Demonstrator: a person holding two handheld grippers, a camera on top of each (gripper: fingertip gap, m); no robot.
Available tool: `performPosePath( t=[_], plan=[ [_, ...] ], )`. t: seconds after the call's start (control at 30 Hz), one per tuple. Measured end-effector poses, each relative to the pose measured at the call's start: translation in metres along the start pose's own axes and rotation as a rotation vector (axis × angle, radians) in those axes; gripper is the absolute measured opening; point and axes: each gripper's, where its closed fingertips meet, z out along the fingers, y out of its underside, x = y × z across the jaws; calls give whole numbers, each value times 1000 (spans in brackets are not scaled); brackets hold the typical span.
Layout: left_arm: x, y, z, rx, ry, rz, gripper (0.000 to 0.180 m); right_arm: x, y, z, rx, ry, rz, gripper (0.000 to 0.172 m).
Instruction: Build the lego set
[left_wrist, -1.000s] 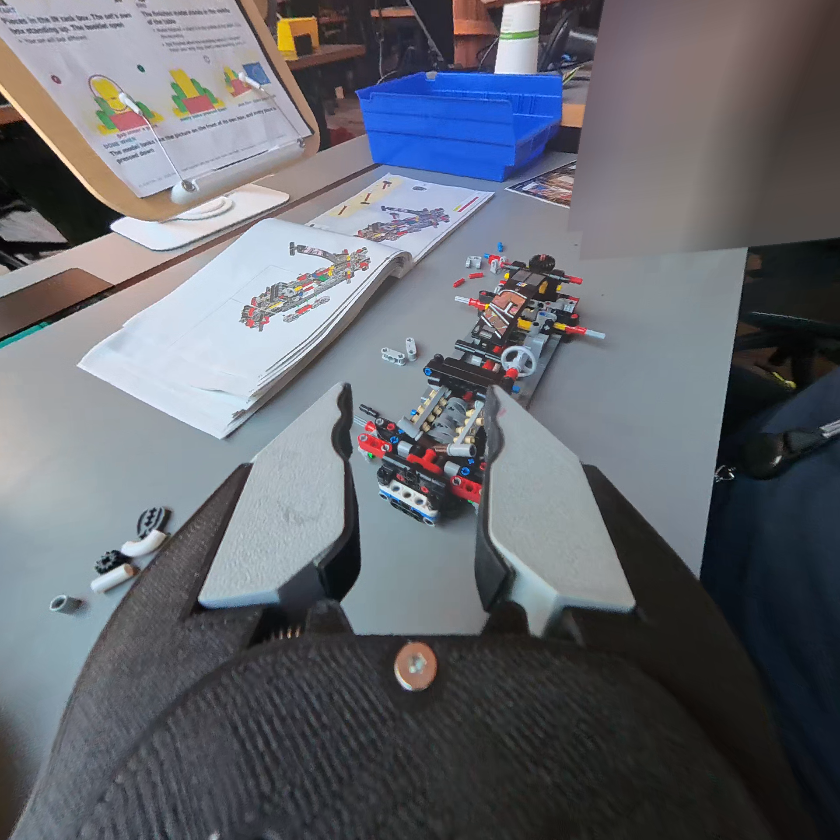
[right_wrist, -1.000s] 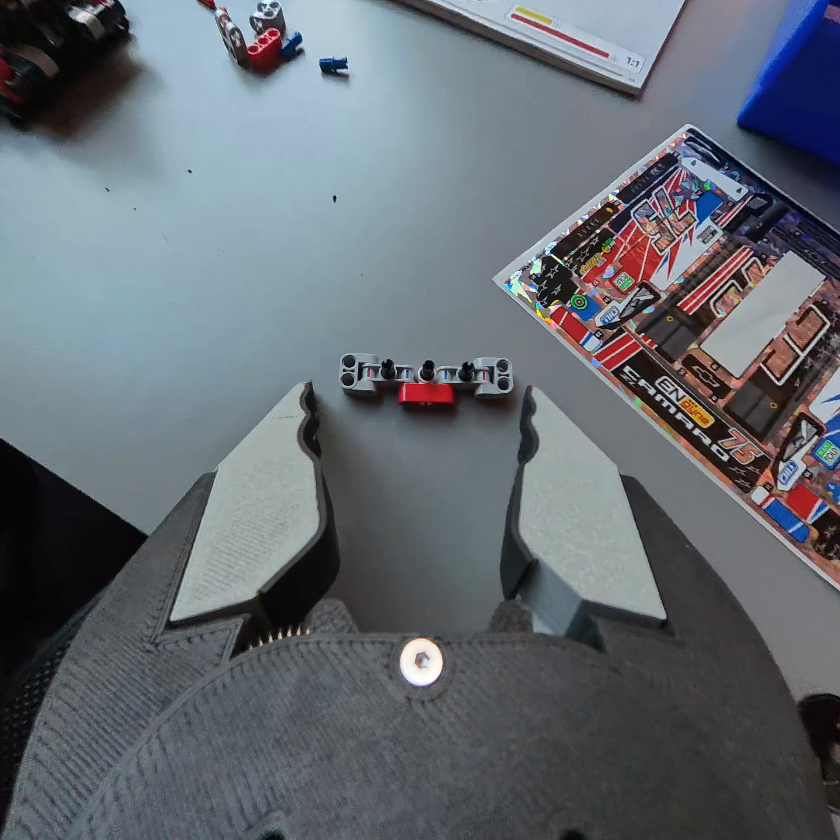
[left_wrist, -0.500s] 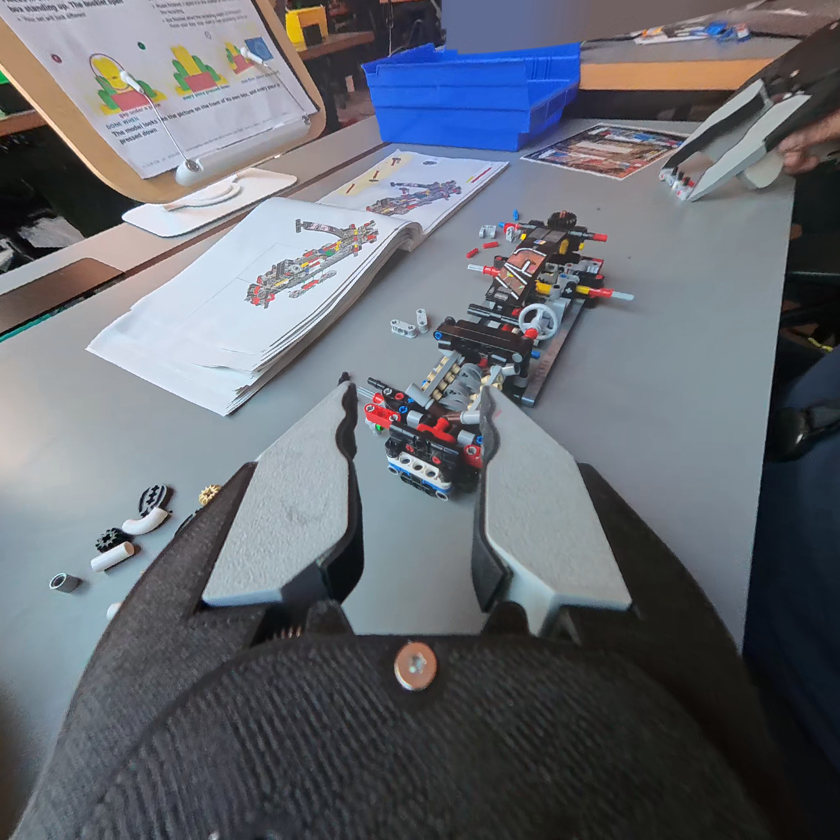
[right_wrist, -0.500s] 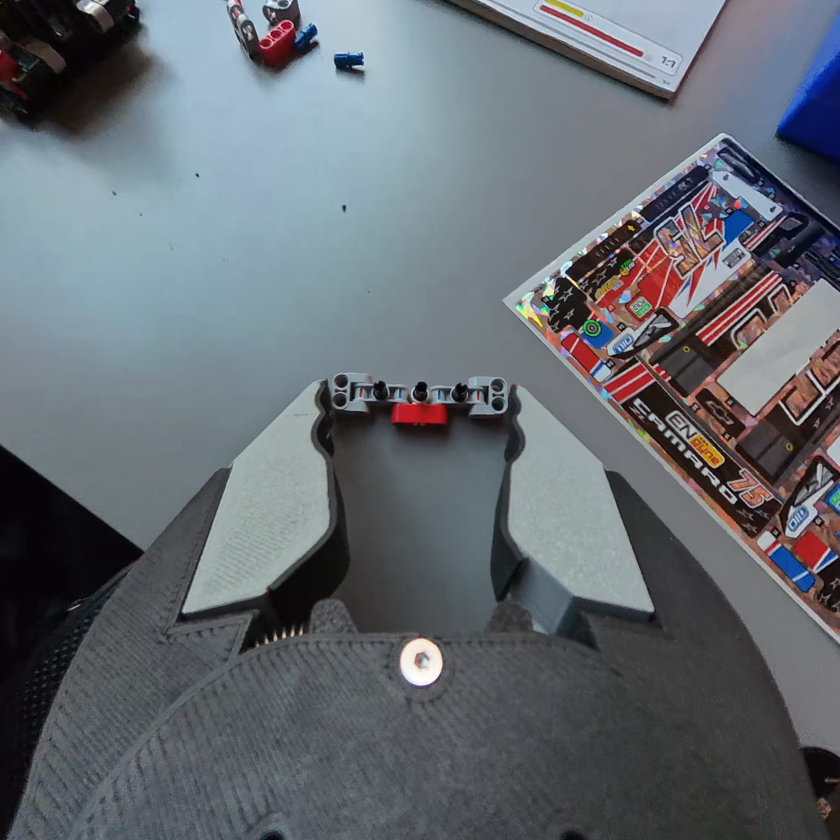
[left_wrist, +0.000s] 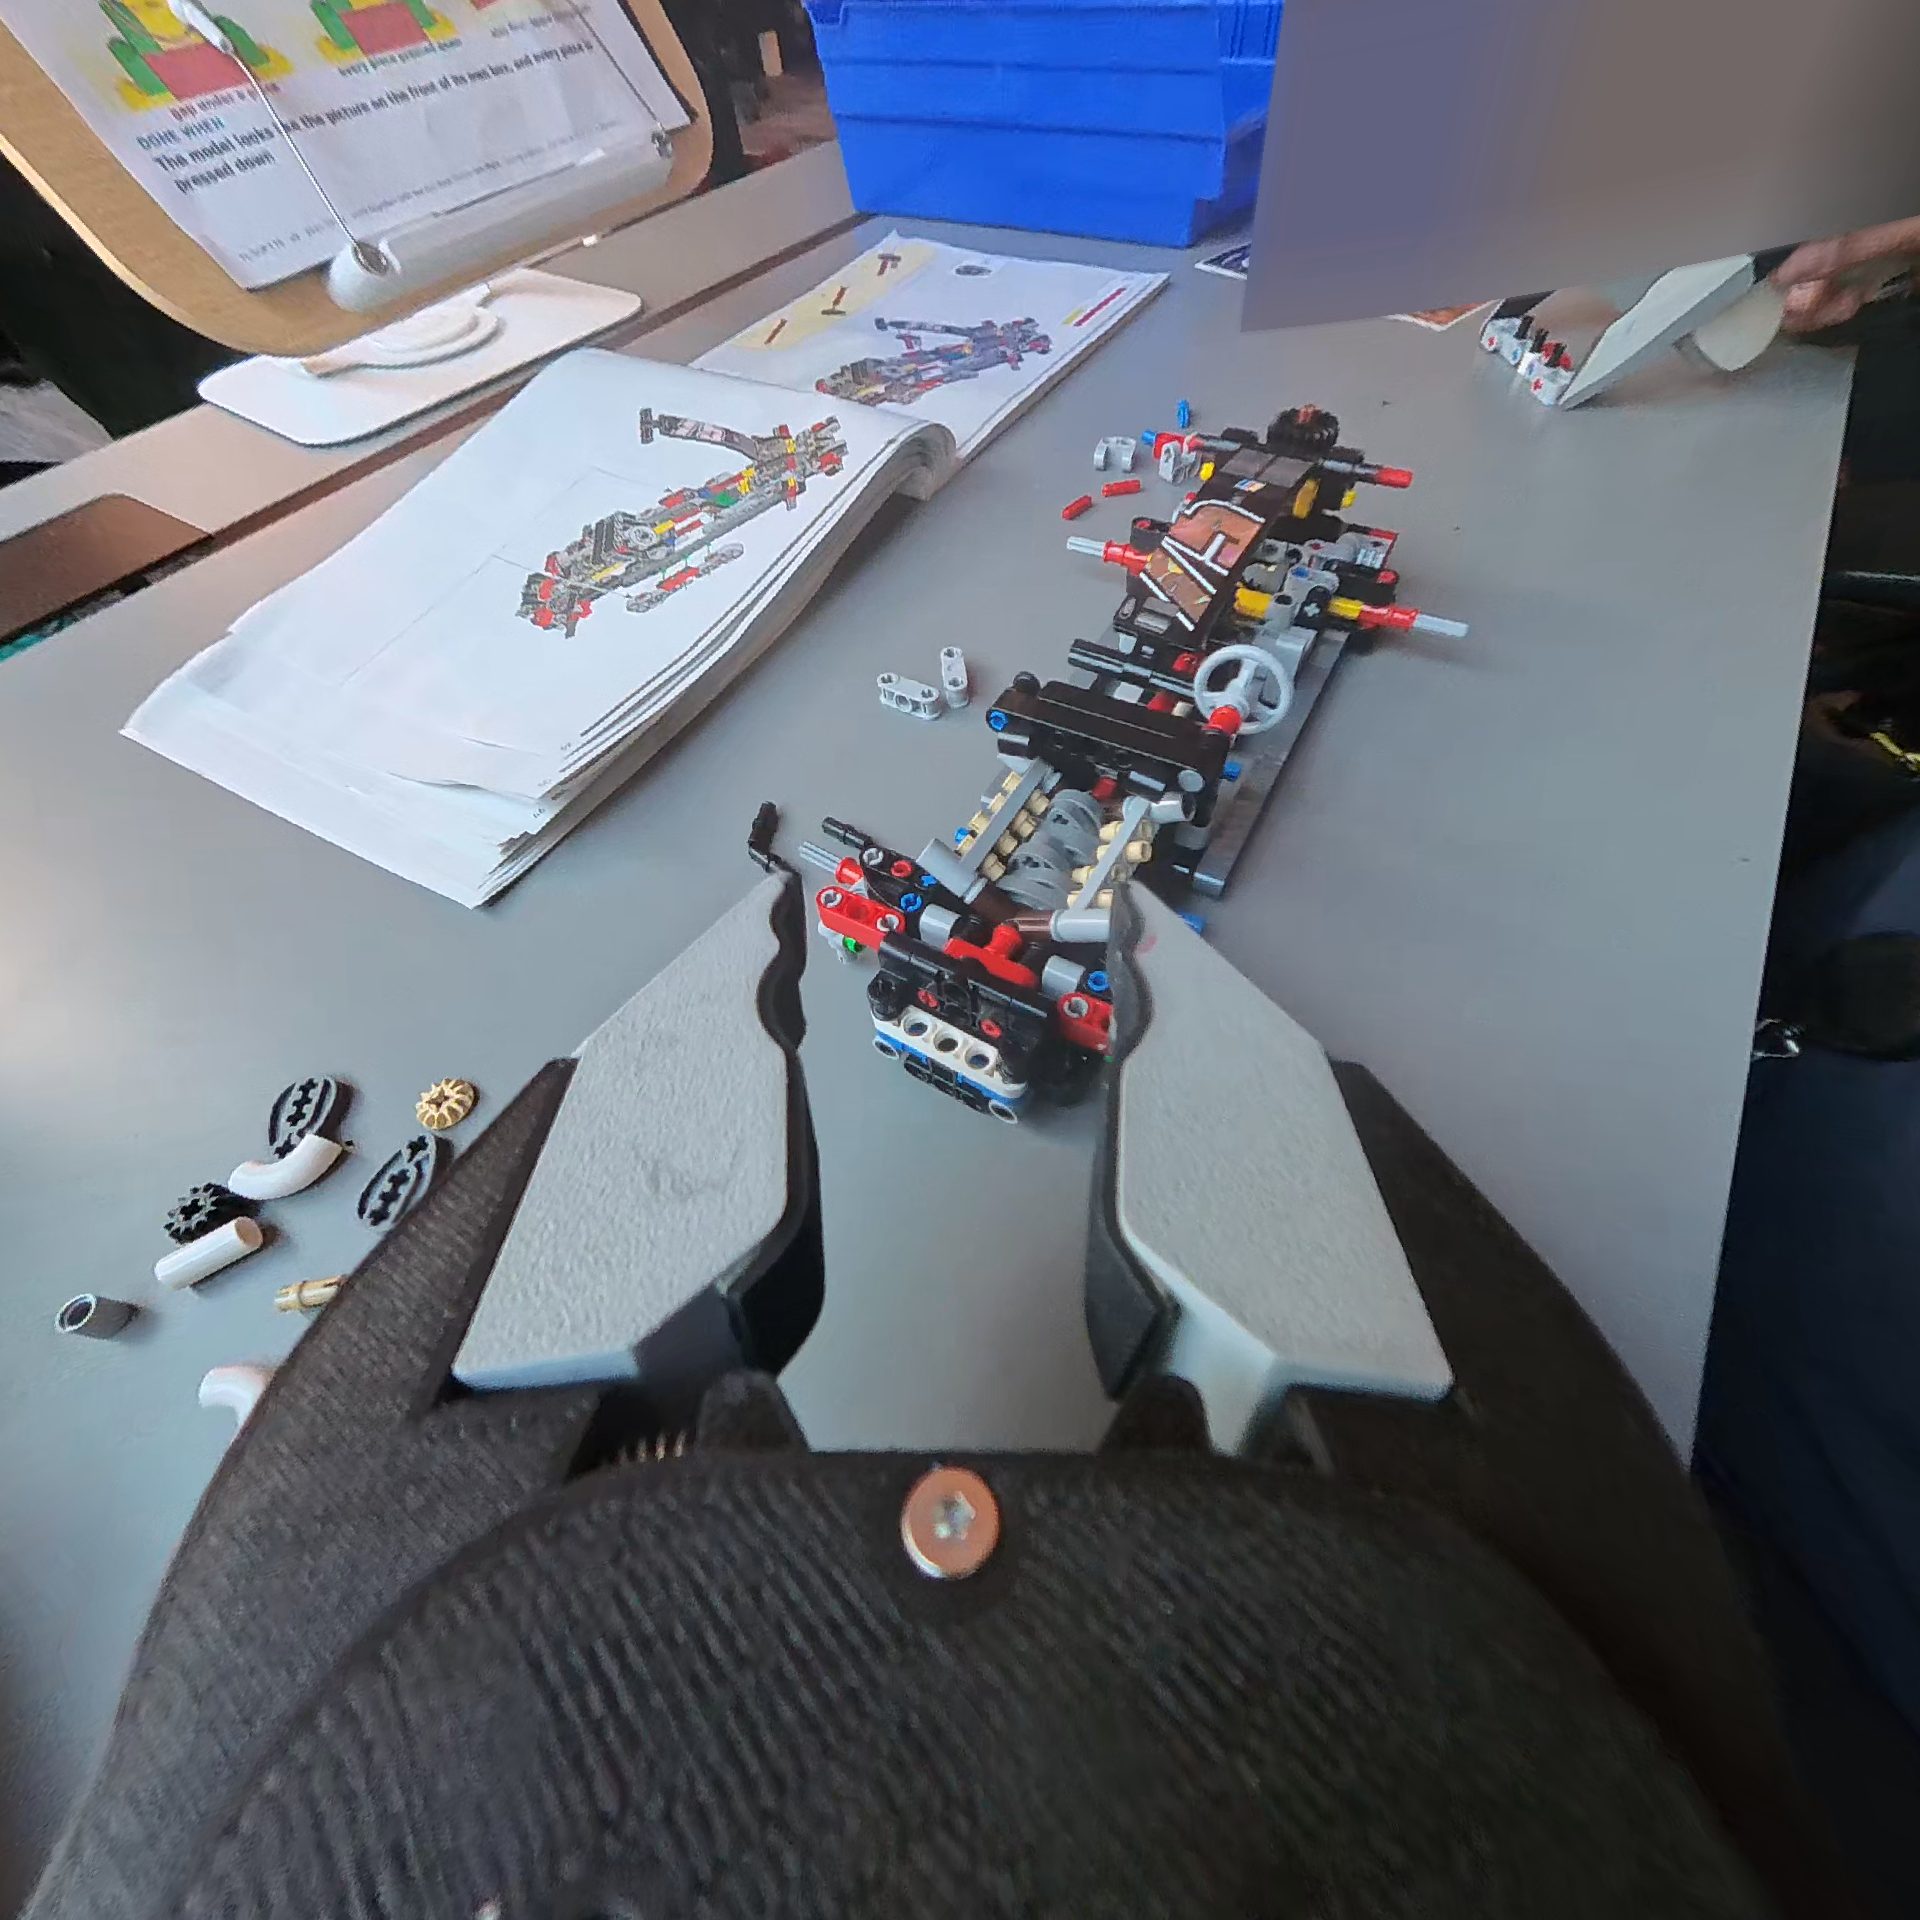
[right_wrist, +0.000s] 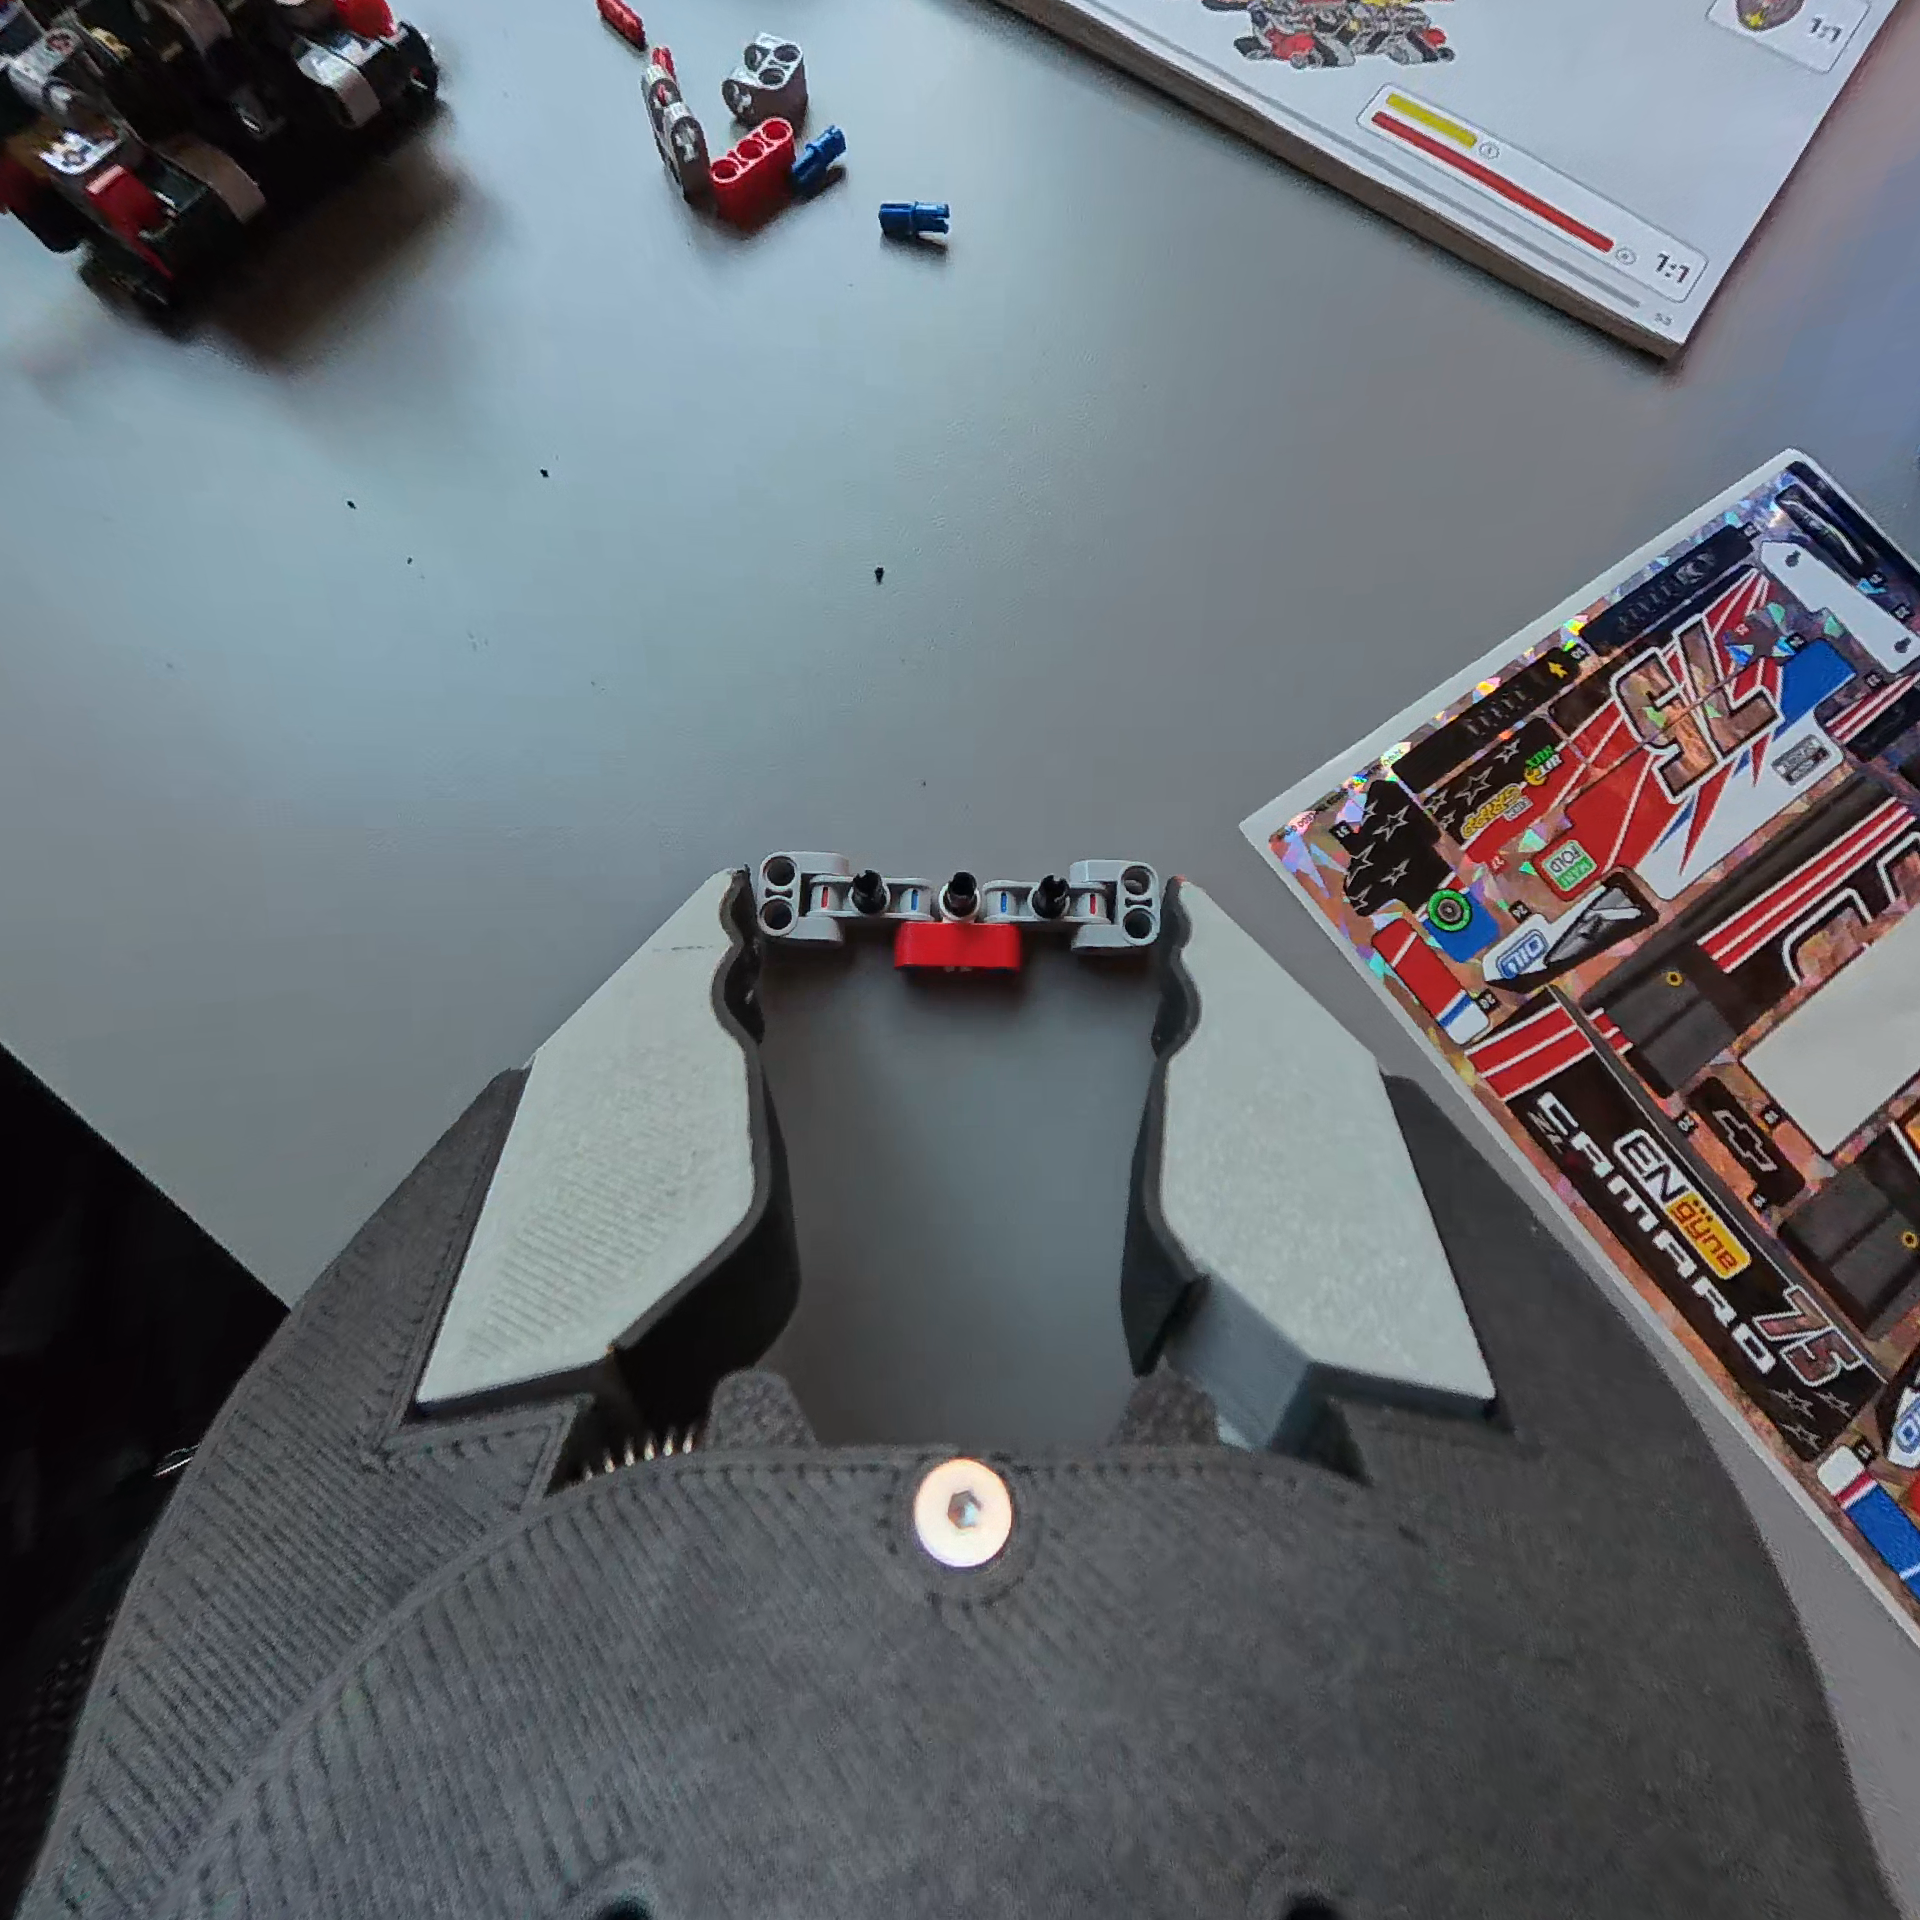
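My left gripper (left_wrist: 958, 894) is open around the front end of a long brick-built car chassis (left_wrist: 1101, 831) that lies on the grey table (left_wrist: 1507, 935). Its right finger (left_wrist: 1195, 997) is against the chassis side. Its left finger (left_wrist: 727, 997) stands clear of it. My right gripper (right_wrist: 956, 904) is shut on a short grey beam assembly (right_wrist: 810, 909) with three black pins and a red piece under its middle, one fingertip on each end. It also shows in the left wrist view (left_wrist: 1621, 332) at the far right, with the assembly (left_wrist: 1522, 348) at its tips.
An open instruction booklet (left_wrist: 582, 582) lies left of the chassis, with a blue bin (left_wrist: 1039, 114) and a sheet on a stand (left_wrist: 364, 104) behind. Small loose parts (left_wrist: 260, 1174) lie at the near left. A shiny sticker sheet (right_wrist: 1662, 935) lies right of my right gripper, more loose parts (right_wrist: 748, 156) ahead.
My right gripper moved forward over the grey beam assembly and shut on its two ends. My left gripper stayed around the chassis front, narrowing slightly and then widening again.
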Motion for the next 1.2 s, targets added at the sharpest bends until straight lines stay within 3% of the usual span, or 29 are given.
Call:
performPosePath(
  t=[0.77, 0.93, 1.2],
  plan=[
    [1, 14, 12, -119, 19, -23, 63, 1, 1, 0, 3, -3, 0, 74],
    [15, 12, 18, -125, 90, -85, 57, 1, 0, 0, 4, 6, -7, 74],
    [29, 18, 29, -198, 59, -11, 55, -50, -38, 3, 131, -124, -2, 74]
  ],
)
